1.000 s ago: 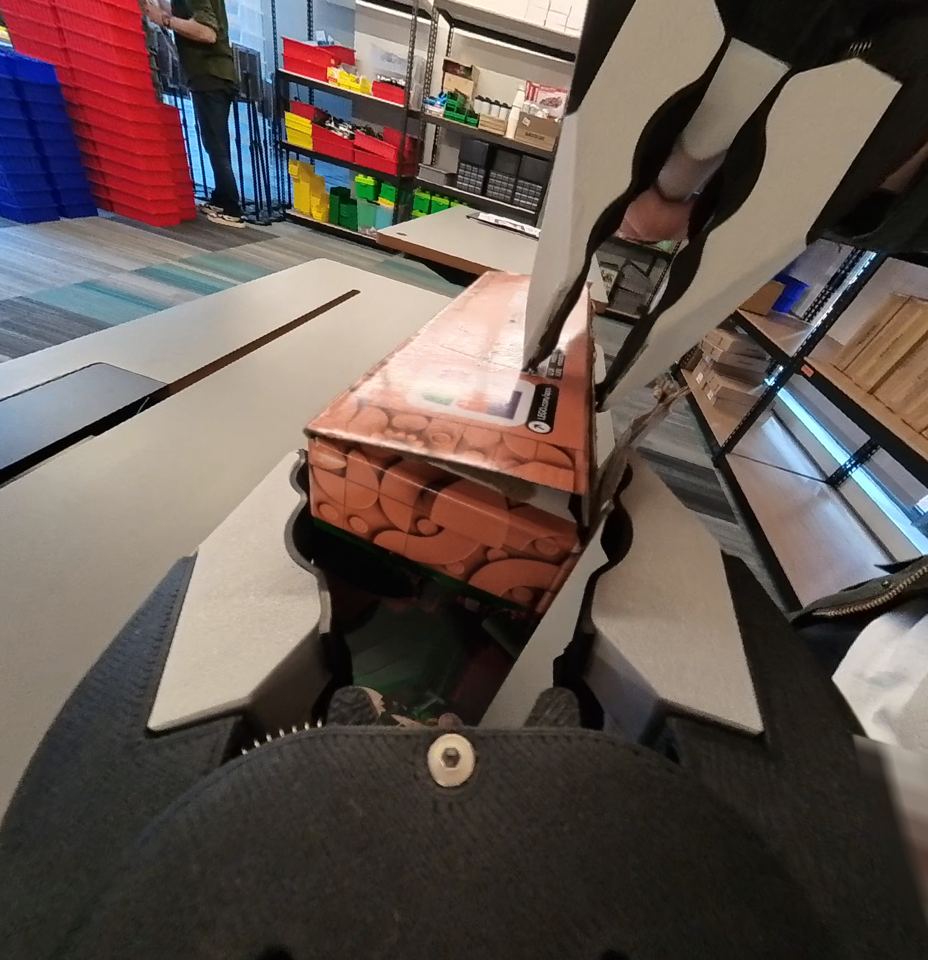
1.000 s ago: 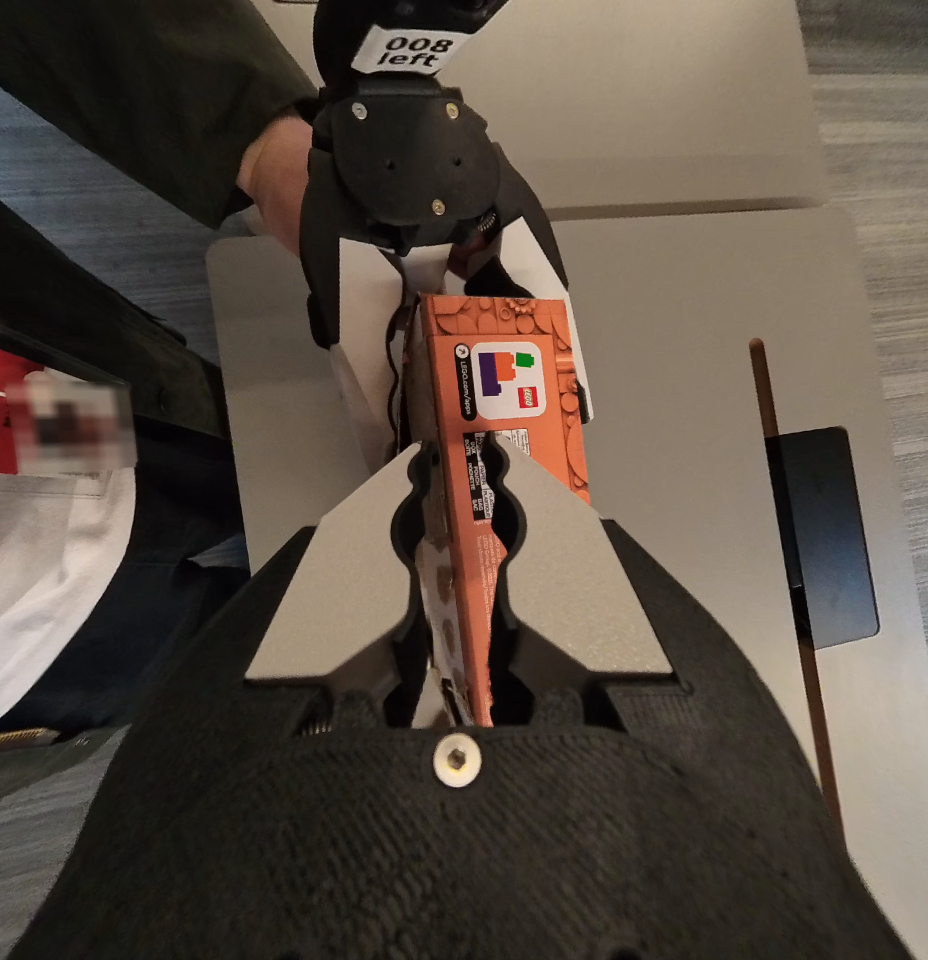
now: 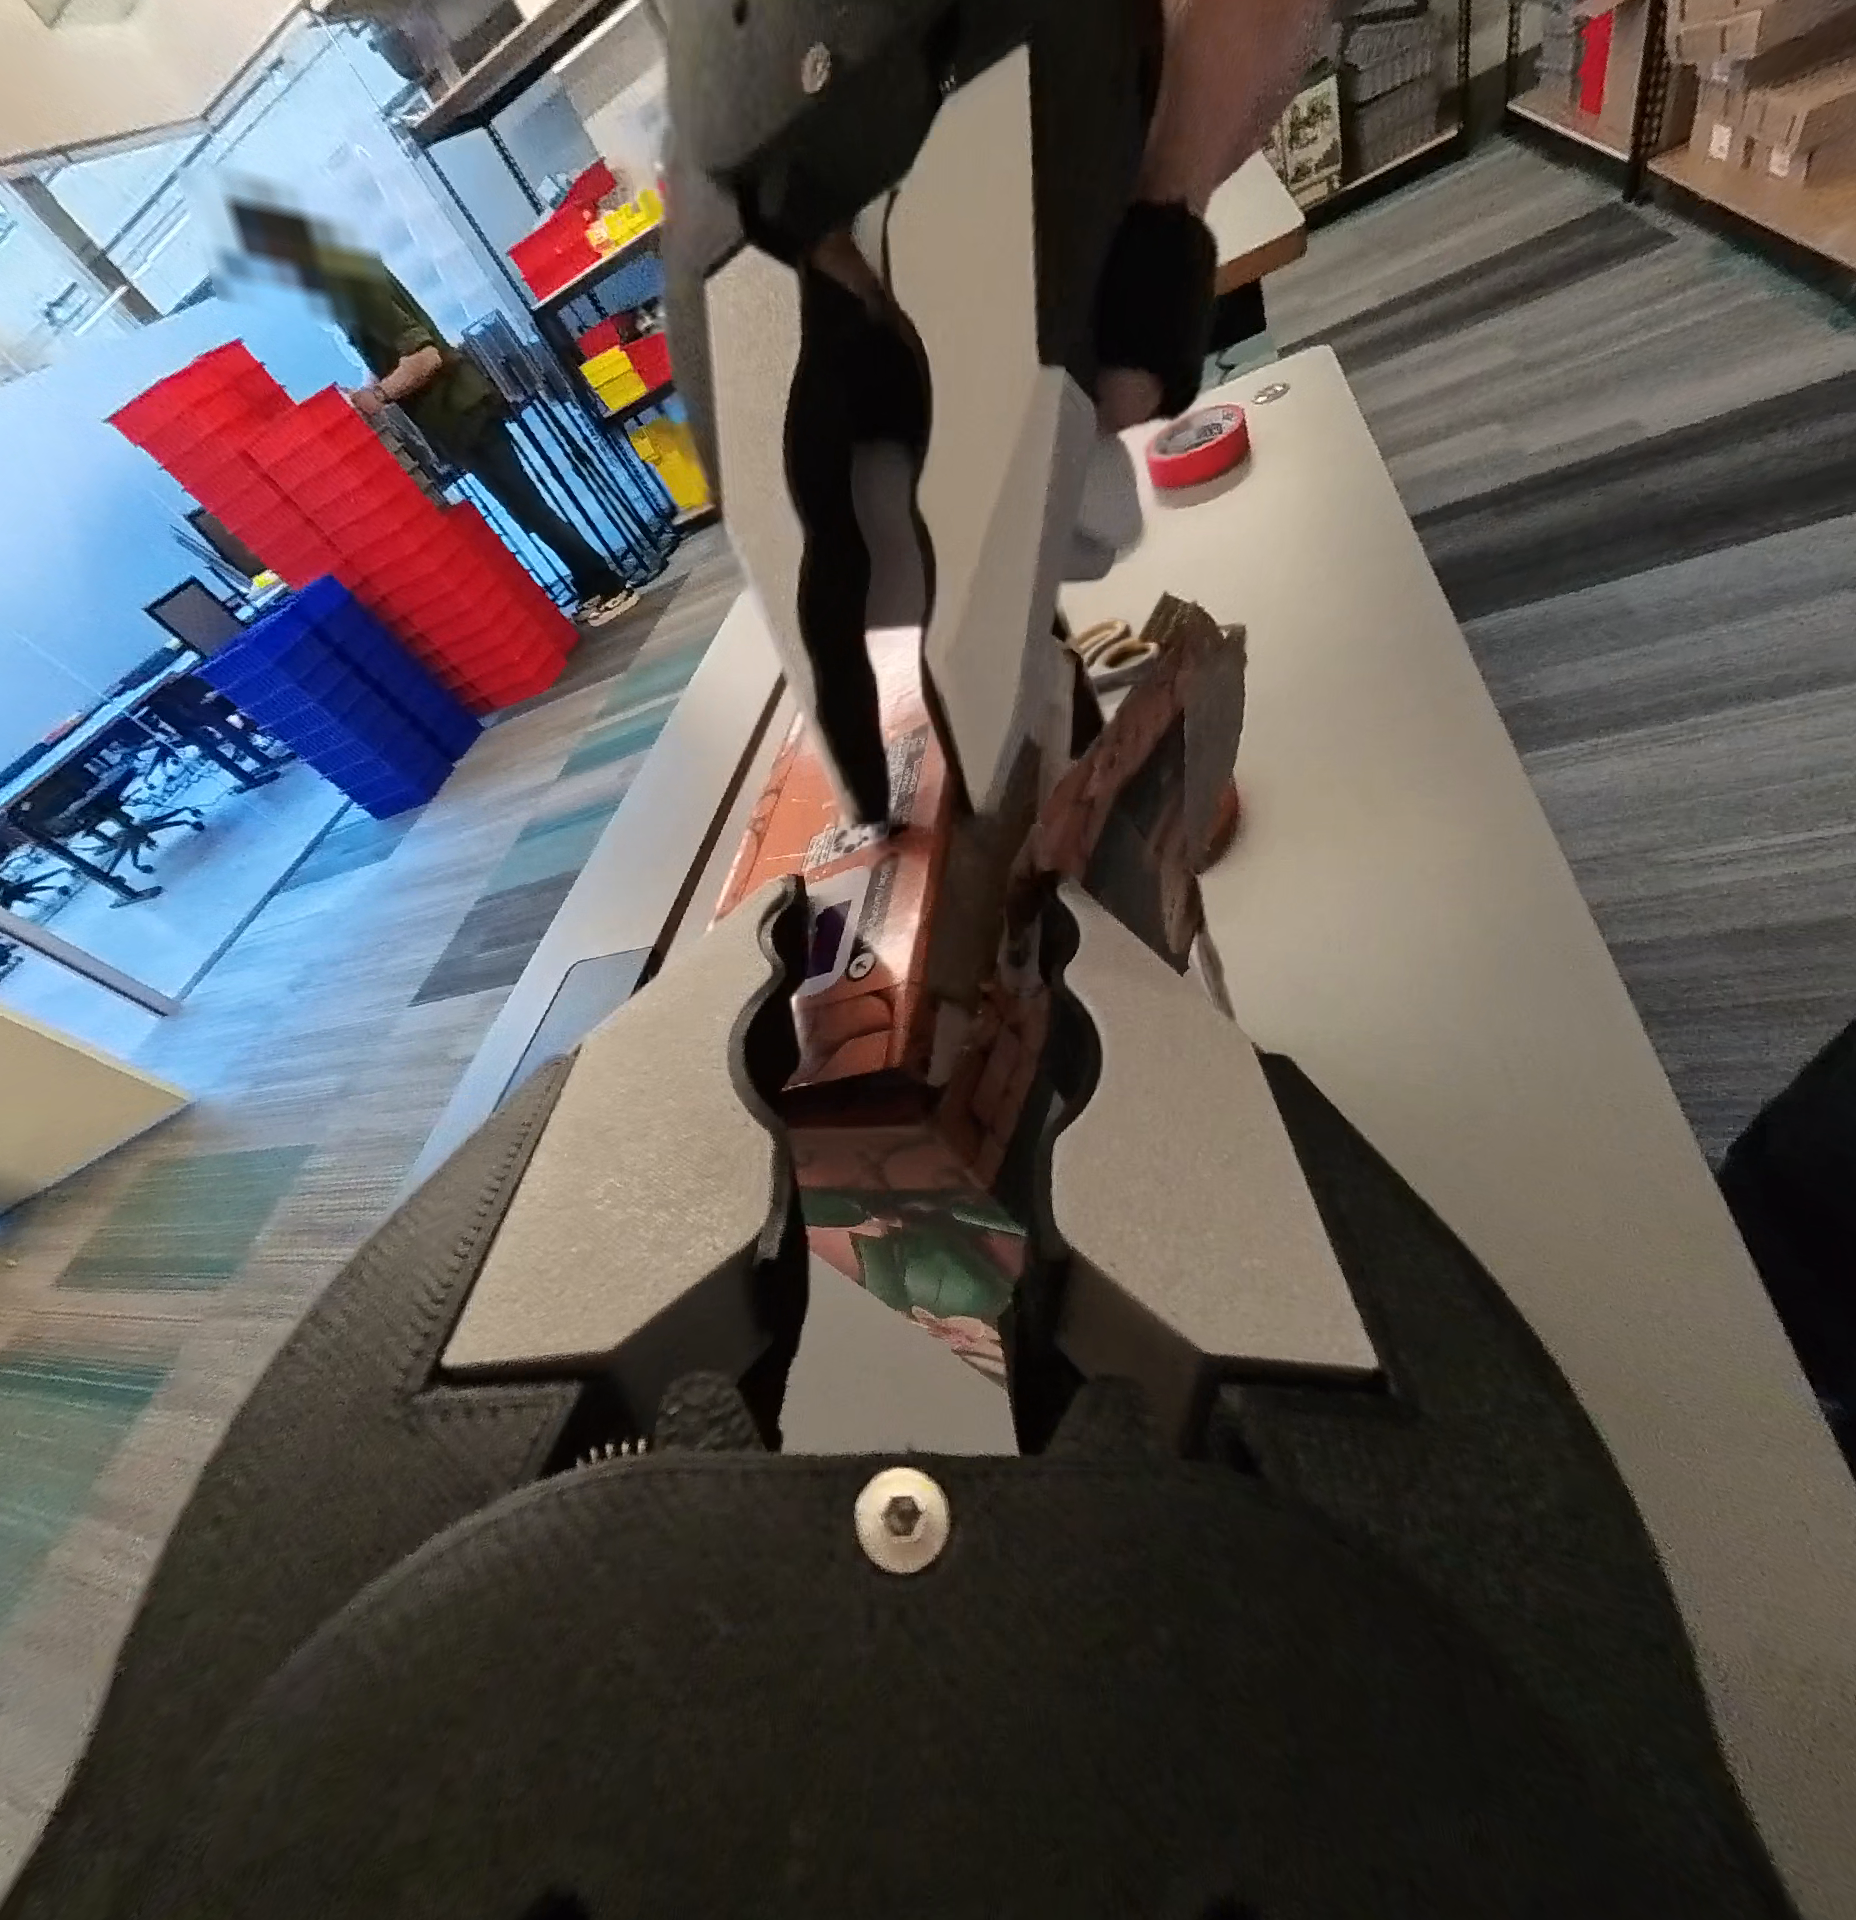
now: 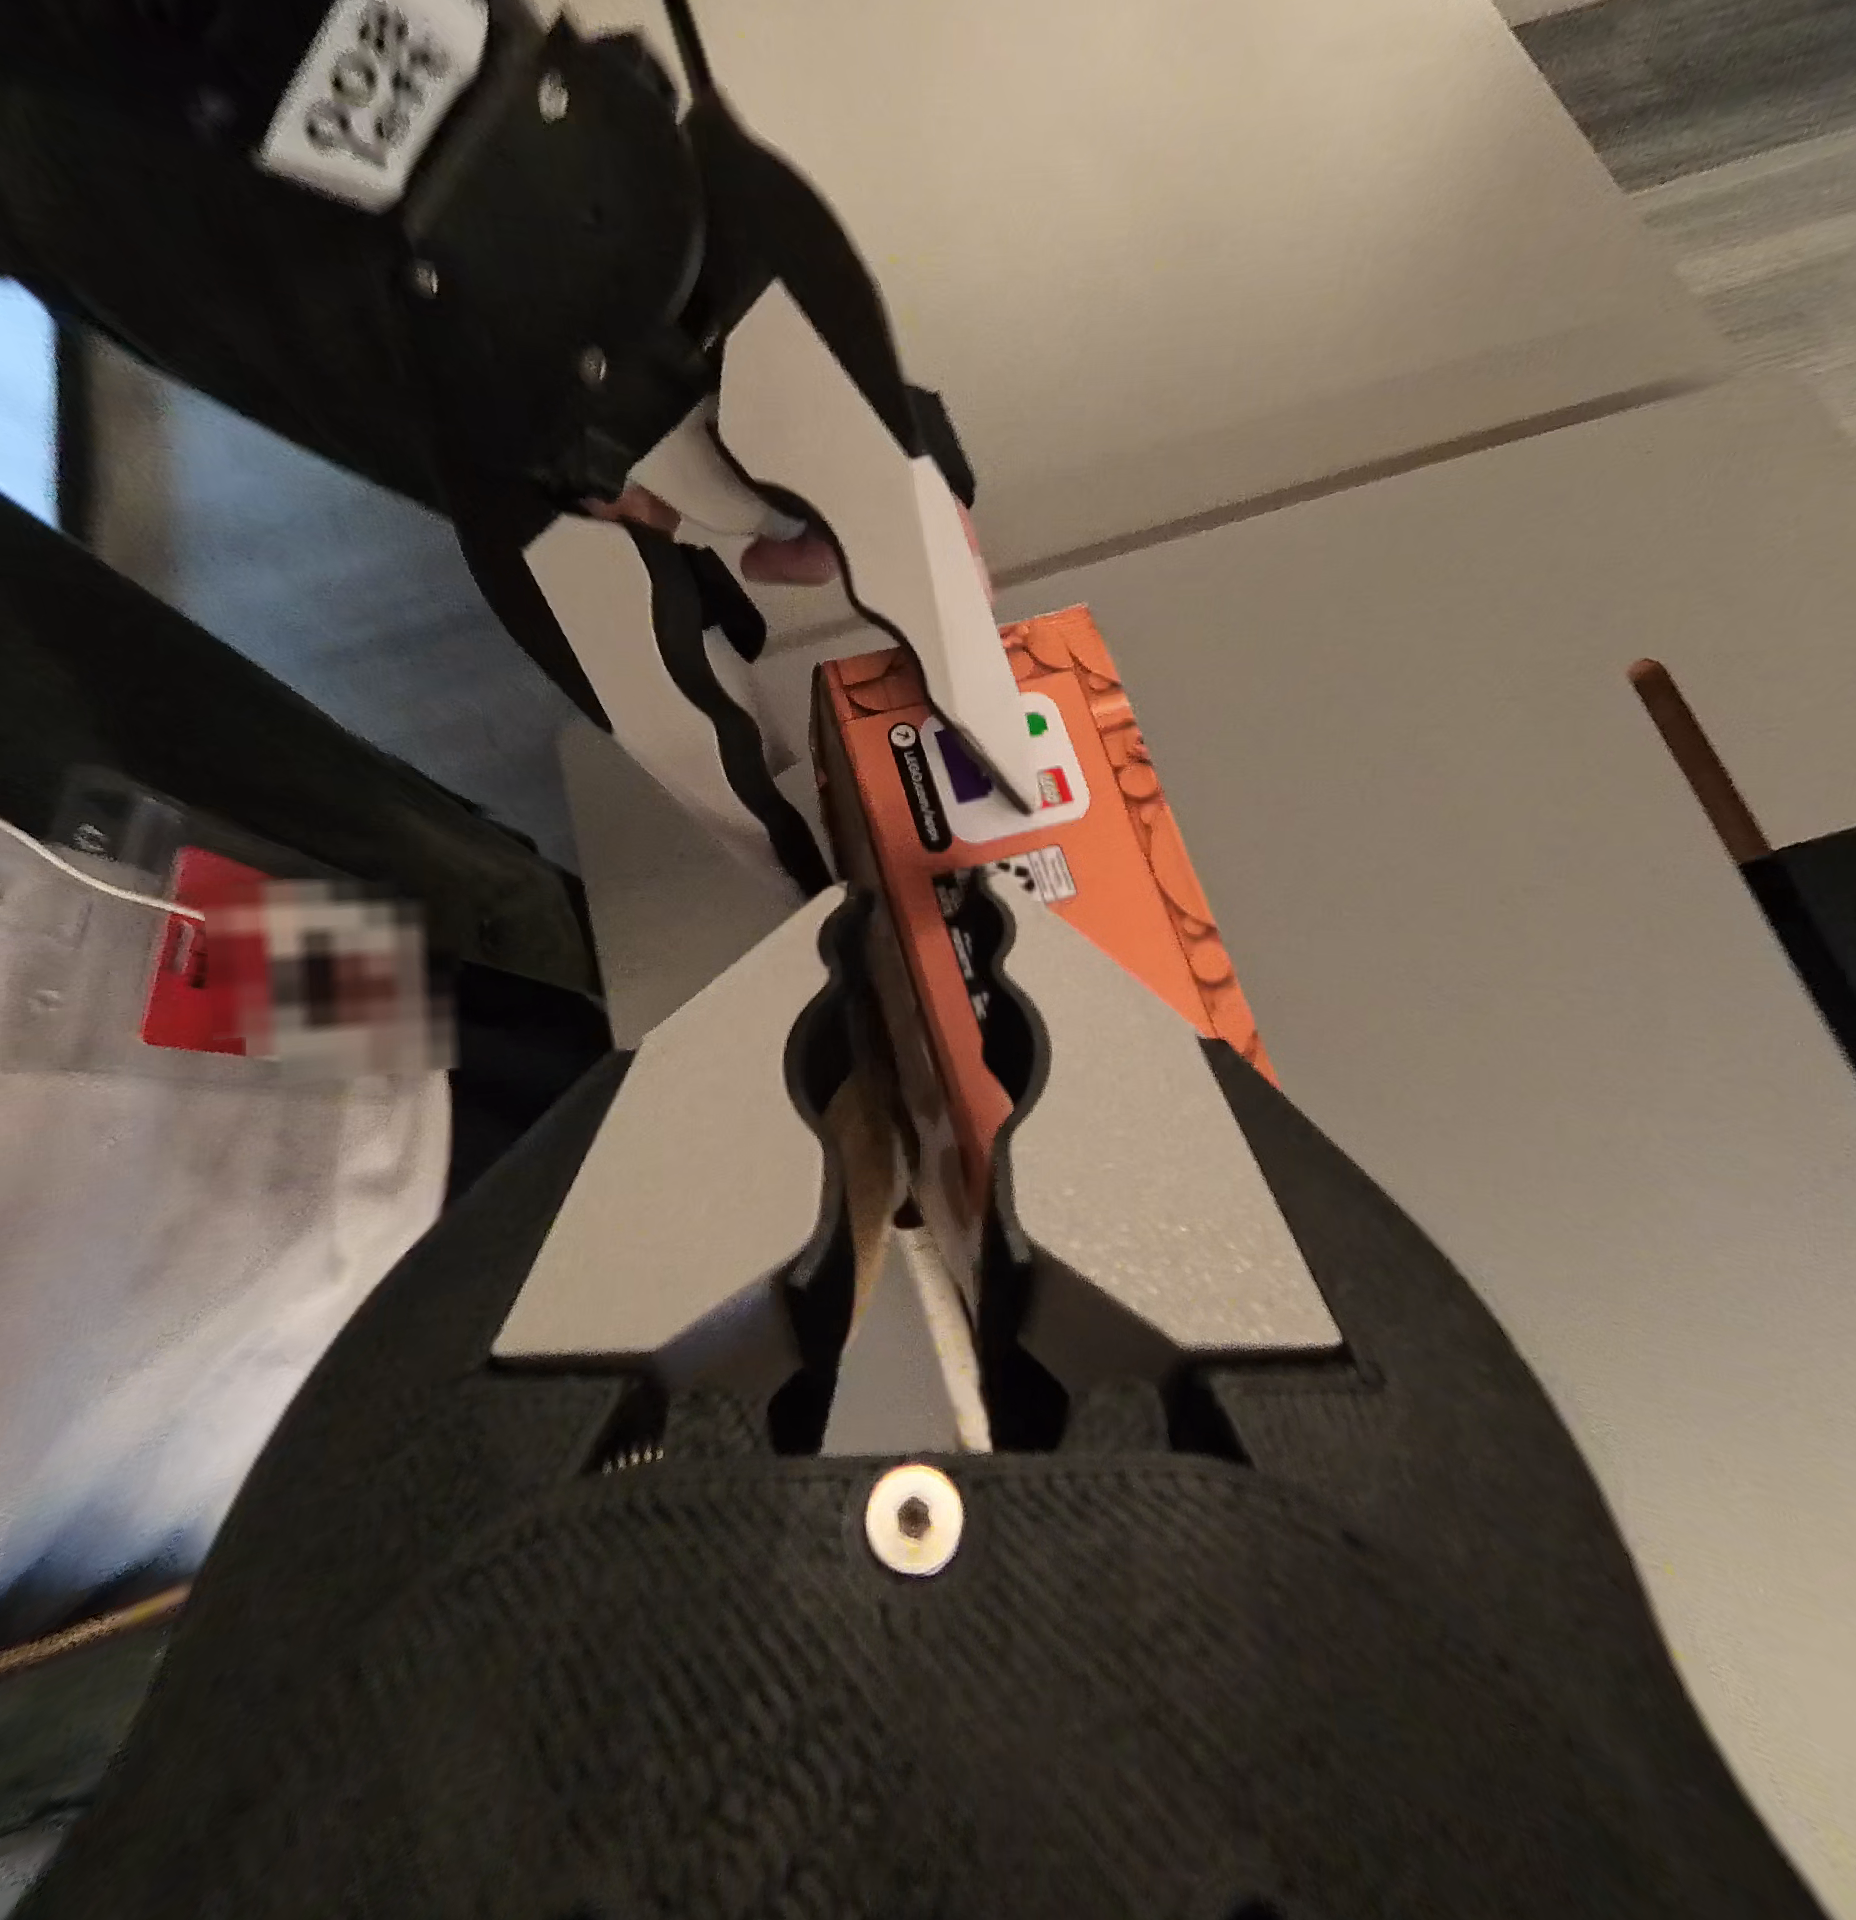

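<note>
While both tools clamped the orange box point(image 4: 1017, 883) above the grey table point(image 4: 1423, 727), left gripper point(image 3: 908, 940) gripping its end, right gripper point(image 4: 919, 940) pinching its flap; steady counter-holding seemed wise.

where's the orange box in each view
Left wrist view: the orange box sits centre frame, between the left gripper fingers.
Right wrist view: the box is centre, reaching up from the right gripper.
Shared landmark: the white sticker patch on the box's narrow face.
</note>
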